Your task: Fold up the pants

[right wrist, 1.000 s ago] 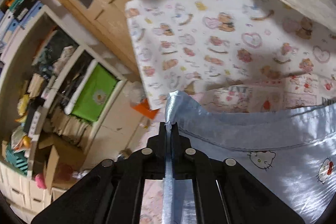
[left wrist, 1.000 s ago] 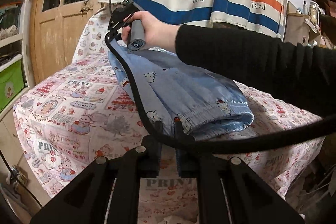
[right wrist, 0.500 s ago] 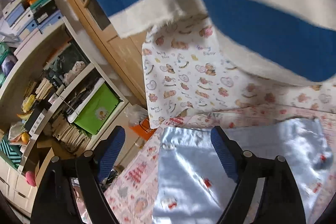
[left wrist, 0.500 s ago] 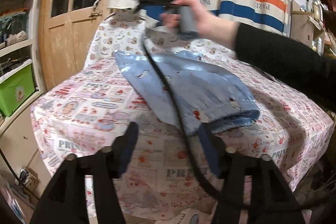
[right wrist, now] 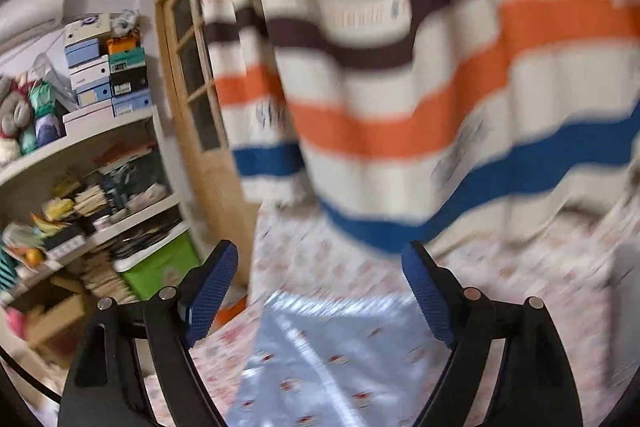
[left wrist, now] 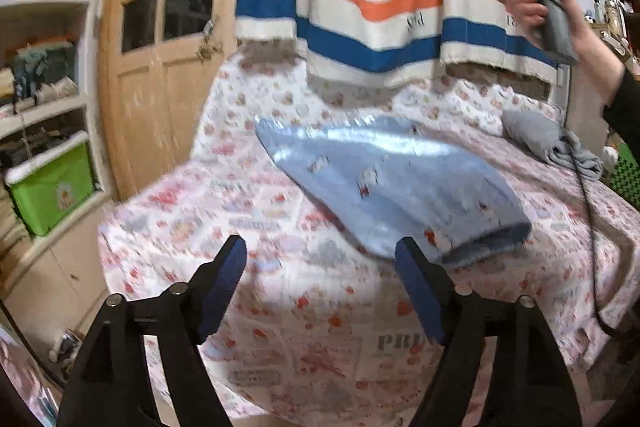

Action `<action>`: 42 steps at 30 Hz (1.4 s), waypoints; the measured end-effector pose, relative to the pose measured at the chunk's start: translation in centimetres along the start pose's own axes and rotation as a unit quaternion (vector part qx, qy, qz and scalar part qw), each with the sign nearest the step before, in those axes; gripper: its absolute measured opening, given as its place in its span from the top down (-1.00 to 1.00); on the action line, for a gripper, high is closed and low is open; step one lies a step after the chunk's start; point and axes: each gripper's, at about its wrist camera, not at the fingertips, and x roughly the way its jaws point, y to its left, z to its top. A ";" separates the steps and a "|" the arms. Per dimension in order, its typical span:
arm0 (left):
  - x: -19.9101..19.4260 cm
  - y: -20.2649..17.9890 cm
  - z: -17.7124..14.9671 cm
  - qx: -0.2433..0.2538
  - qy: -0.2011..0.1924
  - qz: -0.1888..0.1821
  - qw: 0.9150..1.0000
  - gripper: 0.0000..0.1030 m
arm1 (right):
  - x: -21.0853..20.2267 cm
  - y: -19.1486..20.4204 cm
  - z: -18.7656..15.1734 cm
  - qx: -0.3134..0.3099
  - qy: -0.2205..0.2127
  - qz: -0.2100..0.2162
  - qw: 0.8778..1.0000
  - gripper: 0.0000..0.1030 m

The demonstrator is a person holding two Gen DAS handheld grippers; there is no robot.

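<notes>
Folded blue pants (left wrist: pixel 392 183) (cartoon-printed) lie flat; both grippers' fingers (left wrist: pixel 224 283) spread apart.

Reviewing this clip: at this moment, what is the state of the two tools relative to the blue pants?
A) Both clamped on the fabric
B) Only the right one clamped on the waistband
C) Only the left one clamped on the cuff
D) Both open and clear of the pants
D: the left tool and right tool both show spread, empty fingers, while the pants lie loose on the printed sheet.

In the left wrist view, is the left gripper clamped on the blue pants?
No: the left gripper stands wide open with nothing between its fingers, and the blue pants lie loose on the printed tablecloth beyond it.
</notes>
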 end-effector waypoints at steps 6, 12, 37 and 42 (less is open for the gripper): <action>-0.8 -0.7 2.7 0.005 -0.064 0.010 0.998 -0.71 | -6.3 -1.0 -3.7 0.025 -0.005 -0.011 1.000 -0.74; -1.9 -1.6 5.8 0.011 -0.156 0.063 0.986 -0.99 | -10.0 -1.7 -11.5 0.080 -0.002 -0.023 0.997 -0.74; 17.0 -1.5 21.7 0.058 -0.048 -0.116 0.990 -0.99 | 5.6 -9.4 -10.5 0.018 0.157 -0.077 0.984 -0.51; 23.1 -2.5 24.7 0.037 0.005 -0.136 0.990 -0.67 | 13.2 -10.7 -10.4 0.056 0.217 0.004 0.975 -0.03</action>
